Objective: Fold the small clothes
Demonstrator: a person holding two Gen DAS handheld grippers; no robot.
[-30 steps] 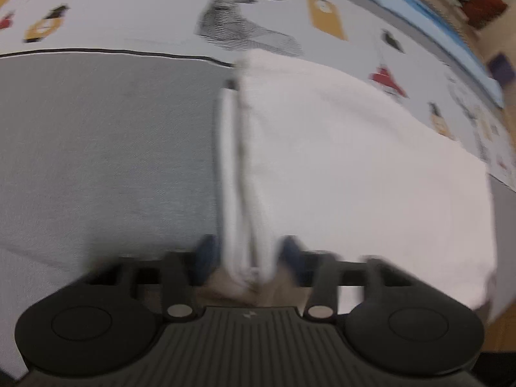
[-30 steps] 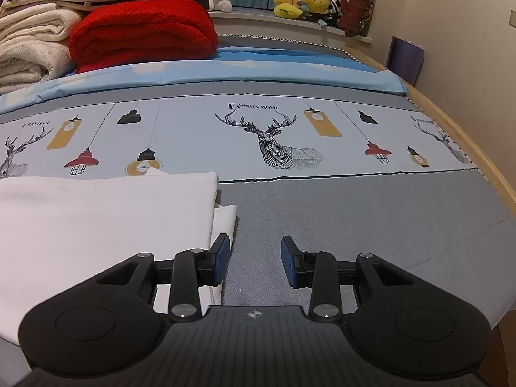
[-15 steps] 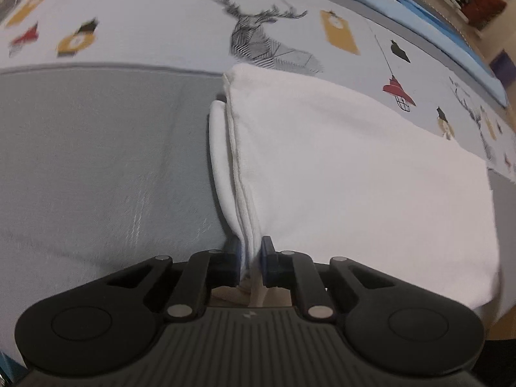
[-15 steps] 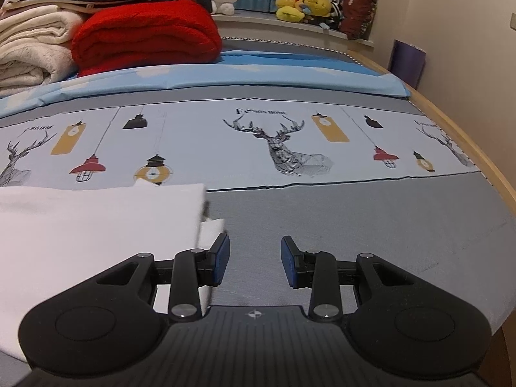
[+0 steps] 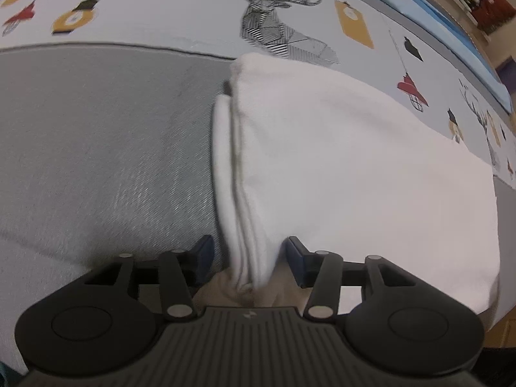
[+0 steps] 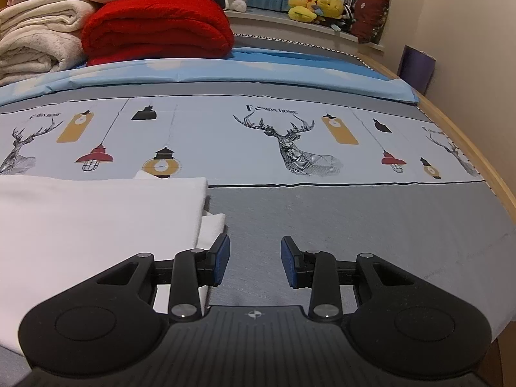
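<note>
A folded white garment (image 5: pixel 348 161) lies flat on the bed. Its layered left edge runs toward my left gripper (image 5: pixel 250 258), whose jaws stand open on either side of that edge without pinching it. In the right wrist view the same garment (image 6: pixel 96 222) lies at the left, its right edge beside the left fingertip (image 6: pixel 221 256). My right gripper (image 6: pixel 254 259) is open and empty over the grey sheet, just right of the garment.
The bed cover (image 6: pixel 290 206) is grey with a pale band of deer and lamp prints. A red blanket (image 6: pixel 154 29) and cream towels (image 6: pixel 35 38) are stacked at the back left. Plush toys (image 6: pixel 316 6) sit on a ledge. The wooden bed edge (image 6: pixel 477 148) curves at right.
My left gripper was shut on the garment's edge half a second ago and has now opened, letting it go. The right gripper stays open and has shifted a little.
</note>
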